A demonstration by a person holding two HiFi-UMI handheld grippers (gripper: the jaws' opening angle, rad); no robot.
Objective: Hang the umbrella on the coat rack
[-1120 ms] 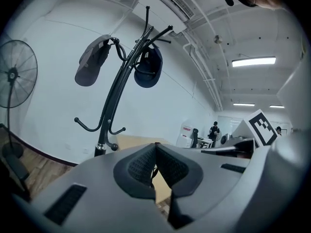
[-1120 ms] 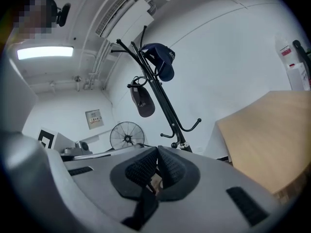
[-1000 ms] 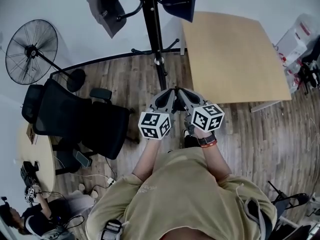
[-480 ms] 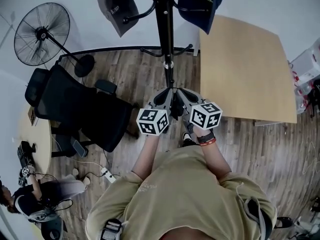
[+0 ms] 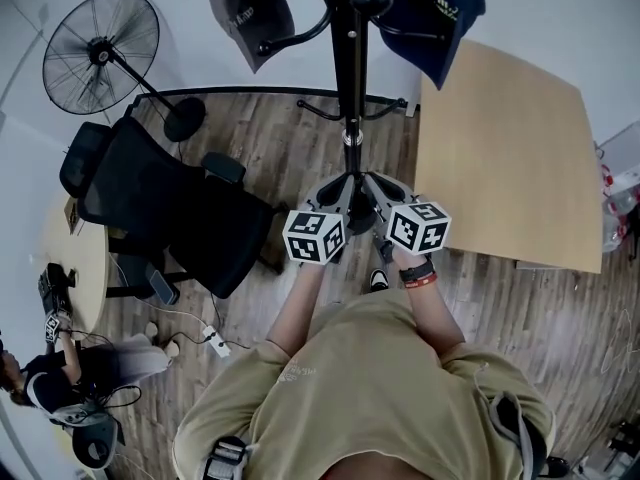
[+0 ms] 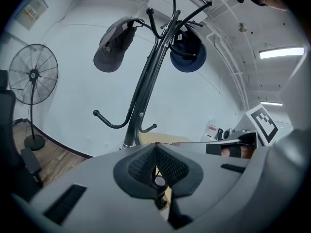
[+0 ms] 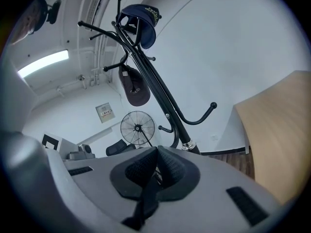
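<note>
**Two grippers pinching the umbrella's strap, at the coat rack**

Right gripper view: right gripper (image 7: 156,153) jaws pressed together on a dark strap (image 7: 146,198) that trails from the tips down toward the camera.

Left gripper view: left gripper (image 6: 155,148) jaws likewise closed, pinching a thin dark piece of strap. A round stud (image 6: 158,181) sits just below the tips.

Head view only: the umbrella (image 5: 358,213) shows as a dark bundle under and between the two jaw pairs, which sit side by side.

The coat rack (image 6: 146,81) rises straight ahead of both jaws, carrying a grey cap (image 6: 112,45) and a navy cap (image 6: 188,50) high up.

Head view also shows an office chair (image 5: 170,208) left of the left jaws and a tabletop (image 5: 510,138) right of the right jaws.
</note>
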